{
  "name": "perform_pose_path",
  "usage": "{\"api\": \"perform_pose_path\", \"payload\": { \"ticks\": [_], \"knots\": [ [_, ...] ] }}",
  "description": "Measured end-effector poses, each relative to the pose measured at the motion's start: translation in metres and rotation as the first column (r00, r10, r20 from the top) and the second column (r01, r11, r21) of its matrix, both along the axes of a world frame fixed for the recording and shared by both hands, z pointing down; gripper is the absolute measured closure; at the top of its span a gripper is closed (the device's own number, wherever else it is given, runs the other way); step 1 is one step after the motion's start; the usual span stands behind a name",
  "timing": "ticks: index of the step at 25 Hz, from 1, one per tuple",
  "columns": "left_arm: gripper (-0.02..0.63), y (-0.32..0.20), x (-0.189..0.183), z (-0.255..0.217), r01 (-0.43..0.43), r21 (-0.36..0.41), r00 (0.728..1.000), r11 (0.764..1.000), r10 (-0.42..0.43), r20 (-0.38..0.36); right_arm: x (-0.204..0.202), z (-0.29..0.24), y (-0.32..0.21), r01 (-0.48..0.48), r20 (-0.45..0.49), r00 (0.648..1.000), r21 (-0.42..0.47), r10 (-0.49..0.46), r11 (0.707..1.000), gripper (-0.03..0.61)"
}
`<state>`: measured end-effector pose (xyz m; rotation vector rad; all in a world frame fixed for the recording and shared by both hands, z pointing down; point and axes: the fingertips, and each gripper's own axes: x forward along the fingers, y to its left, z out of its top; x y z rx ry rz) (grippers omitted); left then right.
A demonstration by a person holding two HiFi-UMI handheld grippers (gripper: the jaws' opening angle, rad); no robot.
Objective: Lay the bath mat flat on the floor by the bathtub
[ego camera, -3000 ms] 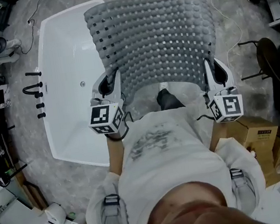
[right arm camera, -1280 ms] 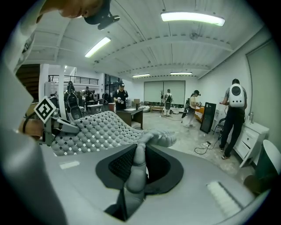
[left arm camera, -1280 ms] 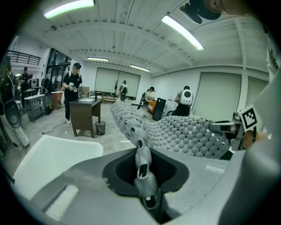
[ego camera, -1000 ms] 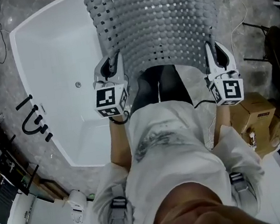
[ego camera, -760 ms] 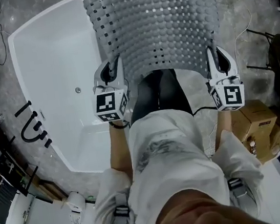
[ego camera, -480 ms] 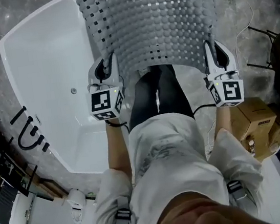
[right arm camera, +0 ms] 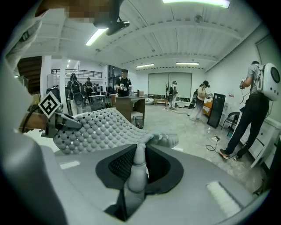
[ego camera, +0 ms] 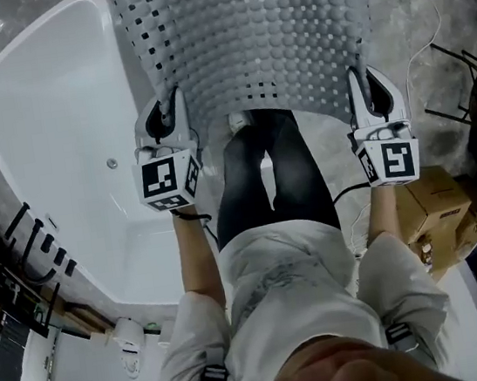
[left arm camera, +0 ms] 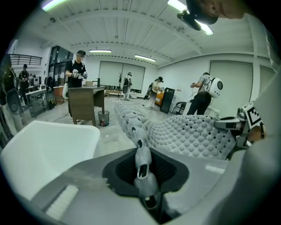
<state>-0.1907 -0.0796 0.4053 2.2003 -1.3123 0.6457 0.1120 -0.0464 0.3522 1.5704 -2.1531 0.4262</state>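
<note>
The grey bath mat stretches forward from both grippers, its near edge held taut between them above the person's legs. The white bathtub lies just outside the left gripper, whose jaws pinch the mat's near left corner. The right gripper pinches the near right corner. Both forearms reach forward, well apart, with the grippers angled somewhat downward.
</note>
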Motion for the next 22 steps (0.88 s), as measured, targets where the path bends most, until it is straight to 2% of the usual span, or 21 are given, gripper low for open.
{"api": "perform_pose_path", "payload": {
  "ticks": [7,13,17,22],
  "knots": [
    [0.557,-0.007,-0.013,0.048,0.024,-0.019,1.0,1.0,-0.024,-0.001,-0.018,0.046,-0.014,0.041,-0.023,0.999,0.004,-0.041,0.999,0.52],
    [0.557,-0.008,-0.008,0.078,0.023,-0.033,1.0,0.999,-0.023,0.006,-0.009,0.081,-0.018,0.049,-0.036,0.998,-0.007,-0.049,0.999,0.52],
    [0.557,-0.01,-0.015,0.078,0.004,-0.027,1.0,1.0,-0.004,0.017,-0.014,0.082,-0.019,0.058,-0.052,0.997,0.0,-0.058,0.998,0.52],
    [0.557,-0.028,-0.01,0.118,0.012,-0.02,1.0,1.0,-0.012,0.007,-0.009,0.123,-0.032,0.048,-0.065,0.997,0.002,-0.048,0.999,0.52]
  ]
}}
